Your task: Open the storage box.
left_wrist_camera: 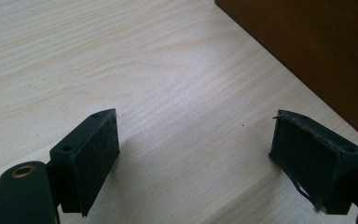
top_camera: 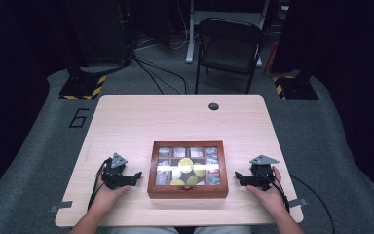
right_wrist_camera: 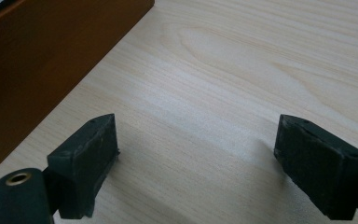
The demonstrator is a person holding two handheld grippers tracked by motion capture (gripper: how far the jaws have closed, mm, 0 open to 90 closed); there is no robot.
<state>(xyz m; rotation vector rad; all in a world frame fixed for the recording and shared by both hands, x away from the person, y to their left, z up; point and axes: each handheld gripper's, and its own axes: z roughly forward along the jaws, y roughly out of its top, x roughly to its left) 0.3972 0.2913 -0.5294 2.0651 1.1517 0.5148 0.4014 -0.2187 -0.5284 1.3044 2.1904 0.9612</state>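
The wooden box [top_camera: 187, 169] with its glass lid sits closed near the front edge of the table [top_camera: 141, 117], between both hands. The left gripper [top_camera: 135, 175] and right gripper [top_camera: 238, 176] rest just beside its side walls, jaws spread, holding nothing. For a clean approach, both should probably close in level and symmetrically, avoiding the glass.

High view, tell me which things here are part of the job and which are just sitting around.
Part of the job:
- wooden box with a glass lid, shut, sachets inside
- left gripper, open, beside the box
- right gripper, open, on the box's other side

Just about:
- folding chair beyond the table
- floor cables
- black grommet in the tabletop
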